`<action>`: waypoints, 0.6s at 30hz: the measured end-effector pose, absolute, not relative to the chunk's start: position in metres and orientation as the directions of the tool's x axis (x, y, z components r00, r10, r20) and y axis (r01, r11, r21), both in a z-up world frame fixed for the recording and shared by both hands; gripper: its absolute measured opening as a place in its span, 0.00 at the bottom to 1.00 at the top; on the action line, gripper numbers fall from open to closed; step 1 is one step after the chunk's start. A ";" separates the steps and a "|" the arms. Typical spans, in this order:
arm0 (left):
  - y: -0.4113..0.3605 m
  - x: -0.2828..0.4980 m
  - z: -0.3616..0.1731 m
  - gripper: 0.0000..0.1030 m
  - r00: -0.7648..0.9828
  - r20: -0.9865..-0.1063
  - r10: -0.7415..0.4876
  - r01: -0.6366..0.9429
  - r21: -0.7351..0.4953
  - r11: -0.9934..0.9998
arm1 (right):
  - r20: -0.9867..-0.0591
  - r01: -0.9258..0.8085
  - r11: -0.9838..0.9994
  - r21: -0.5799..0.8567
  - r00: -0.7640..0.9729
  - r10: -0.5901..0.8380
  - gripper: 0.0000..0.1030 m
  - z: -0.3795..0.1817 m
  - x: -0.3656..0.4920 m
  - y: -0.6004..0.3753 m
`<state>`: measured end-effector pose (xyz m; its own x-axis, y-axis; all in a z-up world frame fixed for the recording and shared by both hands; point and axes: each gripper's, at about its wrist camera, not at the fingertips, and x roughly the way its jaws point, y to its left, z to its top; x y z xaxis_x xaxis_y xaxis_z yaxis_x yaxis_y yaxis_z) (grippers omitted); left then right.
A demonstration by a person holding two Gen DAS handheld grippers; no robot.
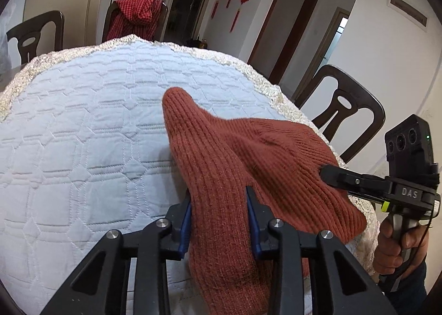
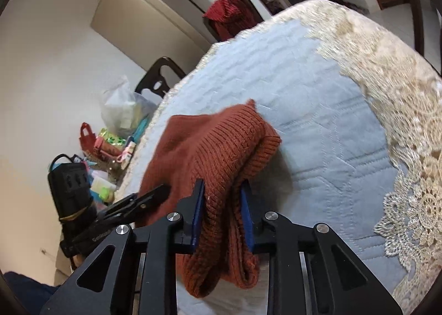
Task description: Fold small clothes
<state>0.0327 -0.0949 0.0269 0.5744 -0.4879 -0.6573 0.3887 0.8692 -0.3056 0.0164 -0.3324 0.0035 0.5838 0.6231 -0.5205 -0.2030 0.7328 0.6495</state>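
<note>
Both claws are clenched on one rust-brown knit garment (image 1: 248,154) at the near edge of the bench (image 1: 83,121). The left claw (image 1: 219,221) has a thick ribbed fold squeezed between its blue pads (image 1: 186,228), the knit bulging out above and hanging below them. The right claw (image 2: 222,215) pinches another bunched, doubled edge of the same garment, its blue pads (image 2: 198,215) pressed into the wool from both sides.

From the left camera, the right claw (image 1: 327,172) comes in from the right and bites into the garment's right side, with a hand (image 1: 397,243) wrapped round its grip. From the right camera, the left claw (image 2: 157,193) shows at the garment's left edge.

The garment is partly raised, peaked between the two grips, the rest lying on the pale quilted cloth with lace trim (image 2: 386,71) that covers the bench. Dark chairs (image 1: 348,110) stand round the far side; one carries a red checked cloth (image 1: 135,15). Bags and clutter (image 2: 118,127) sit beyond the bench's left edge.
</note>
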 end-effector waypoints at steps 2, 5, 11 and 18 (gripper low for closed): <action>-0.088 0.031 0.030 0.35 0.587 -0.647 -0.486 0.384 -0.306 0.871 | -0.516 -0.232 0.736 0.636 0.581 0.630 0.24 0.010 0.017 -0.323; -0.072 0.029 0.035 0.35 0.604 -0.634 -0.483 0.369 -0.316 0.874 | -0.505 -0.262 0.730 0.632 0.575 0.644 0.24 0.016 0.019 -0.310; -0.031 0.032 0.045 0.35 0.643 -0.609 -0.465 0.331 -0.326 0.886 | -0.488 -0.315 0.710 0.630 0.550 0.678 0.24 0.025 0.035 -0.276; 0.019 0.048 0.056 0.35 0.695 -0.600 -0.396 0.269 -0.294 0.917 | -0.469 -0.387 0.679 0.624 0.509 0.722 0.24 0.031 0.068 -0.223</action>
<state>0.0484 0.0186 0.0562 0.6948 -0.3958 -0.6004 0.2688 0.9173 -0.2937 0.0681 -0.2227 0.0310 0.5093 0.7217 -0.4687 -0.3870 0.6785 0.6244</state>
